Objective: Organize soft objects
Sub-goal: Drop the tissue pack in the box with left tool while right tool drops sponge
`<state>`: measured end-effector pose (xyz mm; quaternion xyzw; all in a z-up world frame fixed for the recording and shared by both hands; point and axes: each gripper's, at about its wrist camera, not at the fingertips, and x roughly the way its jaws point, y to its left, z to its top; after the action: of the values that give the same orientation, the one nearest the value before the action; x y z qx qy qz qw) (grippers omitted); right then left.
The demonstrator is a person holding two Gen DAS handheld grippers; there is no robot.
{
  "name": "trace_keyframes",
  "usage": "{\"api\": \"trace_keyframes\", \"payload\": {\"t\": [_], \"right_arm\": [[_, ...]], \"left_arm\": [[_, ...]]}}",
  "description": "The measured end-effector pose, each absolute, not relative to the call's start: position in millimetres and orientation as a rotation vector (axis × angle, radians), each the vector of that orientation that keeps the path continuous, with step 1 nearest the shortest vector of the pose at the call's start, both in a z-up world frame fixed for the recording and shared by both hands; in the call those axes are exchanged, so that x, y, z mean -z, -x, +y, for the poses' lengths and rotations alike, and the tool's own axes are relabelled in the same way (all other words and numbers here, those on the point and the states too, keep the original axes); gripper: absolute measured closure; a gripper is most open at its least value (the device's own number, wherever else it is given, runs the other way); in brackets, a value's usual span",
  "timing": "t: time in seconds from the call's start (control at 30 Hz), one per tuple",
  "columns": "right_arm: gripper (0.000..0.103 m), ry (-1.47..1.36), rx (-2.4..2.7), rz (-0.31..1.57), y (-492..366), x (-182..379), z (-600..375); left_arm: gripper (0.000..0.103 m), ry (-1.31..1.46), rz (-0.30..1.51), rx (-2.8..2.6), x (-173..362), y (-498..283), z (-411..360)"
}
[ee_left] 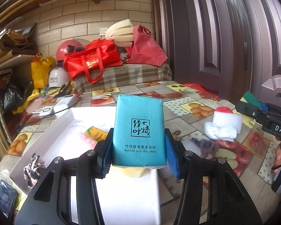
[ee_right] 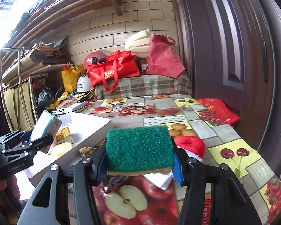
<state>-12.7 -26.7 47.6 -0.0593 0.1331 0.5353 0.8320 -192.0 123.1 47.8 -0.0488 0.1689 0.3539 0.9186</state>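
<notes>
My left gripper (ee_left: 138, 150) is partly closed, its blue pads pressed on either side of a teal plastic-wrapped pack of tissue paper (ee_left: 139, 129) that stands upright between them, held in the air over the near edge of a shallow white cardboard box (ee_left: 52, 140); inside that box I can make out a yellow packet (ee_left: 95, 133) and something pale pink, too washed out for me to name; my right gripper (ee_right: 138, 159) is likewise partly closed, clamped on a green-topped yellow scouring sponge (ee_right: 139, 148) lying flat between the pads, raised above the fruit-patterned oilcloth table (ee_right: 234, 131); just beyond the sponge on the table lies a red and white plush Santa hat (ee_right: 193, 146), and in the left view a rolled white sock (ee_left: 221, 130) sits against it; a brownish knotted cord (ee_right: 86, 151) rests beside the box; further back, red tote bags (ee_left: 92, 61) and cream foam pieces (ee_left: 119, 31) pile up on a plaid-covered surface against the brick wall.
</notes>
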Motion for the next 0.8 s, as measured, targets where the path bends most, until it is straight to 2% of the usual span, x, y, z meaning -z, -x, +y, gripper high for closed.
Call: {"api": "trace_keyframes", "payload": {"t": [0.5, 0.8], "right_arm": [[0.047, 0.215, -1.301, 0.304, 65, -41, 26], [0.047, 0.318, -1.473, 0.363, 111, -28, 83]], "left_arm": [[0.054, 0.258, 0.310, -0.984, -40, 285, 208], [0.054, 0.240, 0.336, -0.974, -38, 278, 209]]}}
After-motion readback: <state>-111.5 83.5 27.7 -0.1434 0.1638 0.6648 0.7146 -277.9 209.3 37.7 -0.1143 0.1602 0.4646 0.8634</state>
